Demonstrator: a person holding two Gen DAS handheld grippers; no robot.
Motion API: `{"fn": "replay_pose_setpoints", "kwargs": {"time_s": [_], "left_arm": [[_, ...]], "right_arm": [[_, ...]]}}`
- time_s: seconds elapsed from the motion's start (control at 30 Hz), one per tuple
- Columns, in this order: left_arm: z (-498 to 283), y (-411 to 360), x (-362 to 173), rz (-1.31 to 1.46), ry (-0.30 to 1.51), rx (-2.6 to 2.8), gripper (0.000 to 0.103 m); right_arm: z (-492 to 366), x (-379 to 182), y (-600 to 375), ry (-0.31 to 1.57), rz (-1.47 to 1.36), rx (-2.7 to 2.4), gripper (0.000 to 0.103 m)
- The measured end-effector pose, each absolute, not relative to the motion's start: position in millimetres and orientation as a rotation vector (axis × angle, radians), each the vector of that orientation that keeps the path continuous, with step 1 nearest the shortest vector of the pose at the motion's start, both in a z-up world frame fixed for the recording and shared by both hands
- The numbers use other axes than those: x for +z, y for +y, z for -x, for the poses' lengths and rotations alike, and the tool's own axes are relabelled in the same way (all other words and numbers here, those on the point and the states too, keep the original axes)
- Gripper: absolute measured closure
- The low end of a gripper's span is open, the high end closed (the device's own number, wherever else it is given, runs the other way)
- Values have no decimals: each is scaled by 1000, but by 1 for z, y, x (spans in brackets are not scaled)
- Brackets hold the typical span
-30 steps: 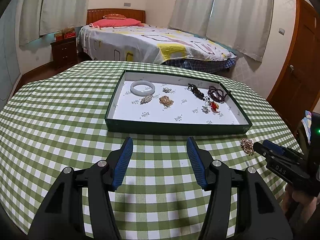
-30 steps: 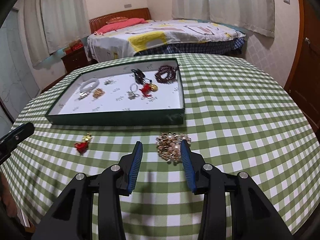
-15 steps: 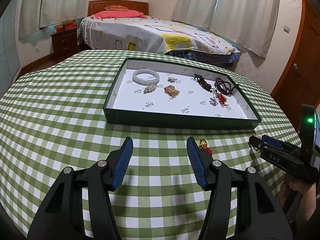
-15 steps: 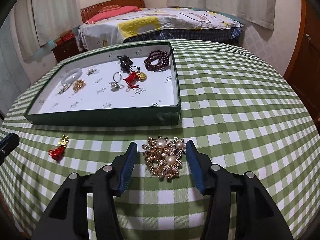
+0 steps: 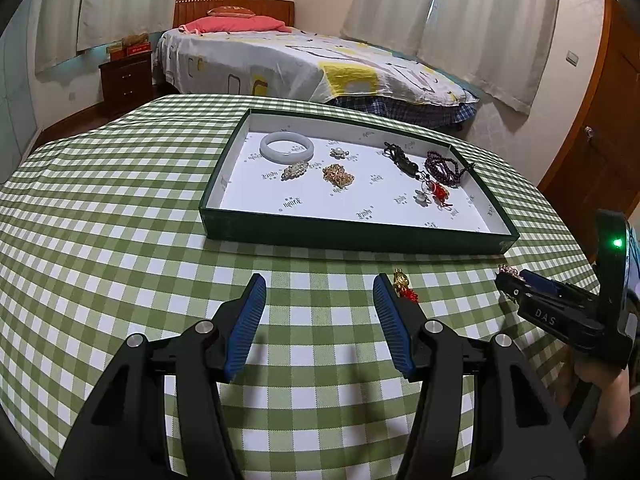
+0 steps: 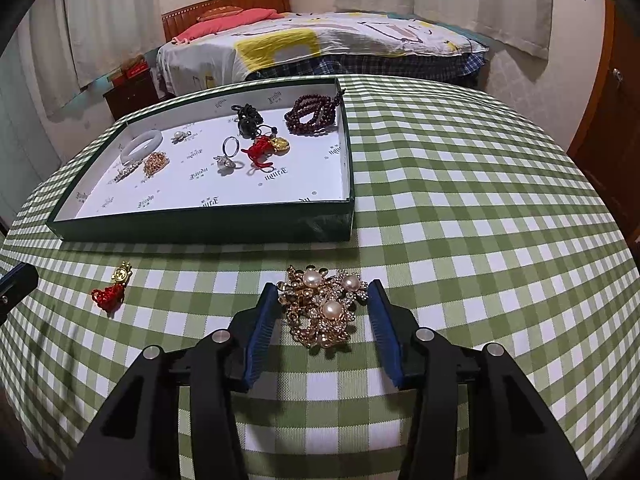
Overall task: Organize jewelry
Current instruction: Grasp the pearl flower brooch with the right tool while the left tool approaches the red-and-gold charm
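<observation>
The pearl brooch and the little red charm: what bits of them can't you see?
- Pearl brooch: in the left wrist view only a sliver shows; the right gripper covers the rest.
- Red charm: in the left wrist view, partly behind the left gripper's finger.
- Whether the open jaws touch the brooch: unclear.

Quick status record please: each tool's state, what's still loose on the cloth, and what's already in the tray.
right tool: open, fingers either side of the pearl brooch, not yet closed on it
left tool: open, empty, above the tablecloth
loose on cloth: pearl brooch; red tassel charm
tray: white bangle, dark bead bracelet, ring, several smaller pieces
charm position: left of brooch, in front of tray
</observation>
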State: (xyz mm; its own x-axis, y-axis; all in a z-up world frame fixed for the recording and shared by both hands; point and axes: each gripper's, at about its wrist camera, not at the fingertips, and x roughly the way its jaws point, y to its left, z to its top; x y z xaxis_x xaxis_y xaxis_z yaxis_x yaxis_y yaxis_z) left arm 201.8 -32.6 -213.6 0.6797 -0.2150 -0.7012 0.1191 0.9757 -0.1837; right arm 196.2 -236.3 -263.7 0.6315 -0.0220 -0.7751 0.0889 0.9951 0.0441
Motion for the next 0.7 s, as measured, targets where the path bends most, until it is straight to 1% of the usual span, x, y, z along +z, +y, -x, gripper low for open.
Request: {"fn": "replay_pose_setpoints", "kwargs": {"time_s": [0.03, 0.1, 0.13, 0.7], "left_arm": [[-202, -33, -214, 129, 803, -189, 49], [-201, -34, -214, 129, 805, -191, 49], [-202, -34, -215, 129, 806, -191, 49], [-205, -44, -223, 130, 828, -215, 49]], "right_arm": [[-195, -263, -237, 882, -83, -63, 61], [-192, -262, -236, 875, -79, -59, 71], [-190, -262, -236, 873, -79, -58, 74], [-186, -255, -232, 848, -58, -54, 74]]}}
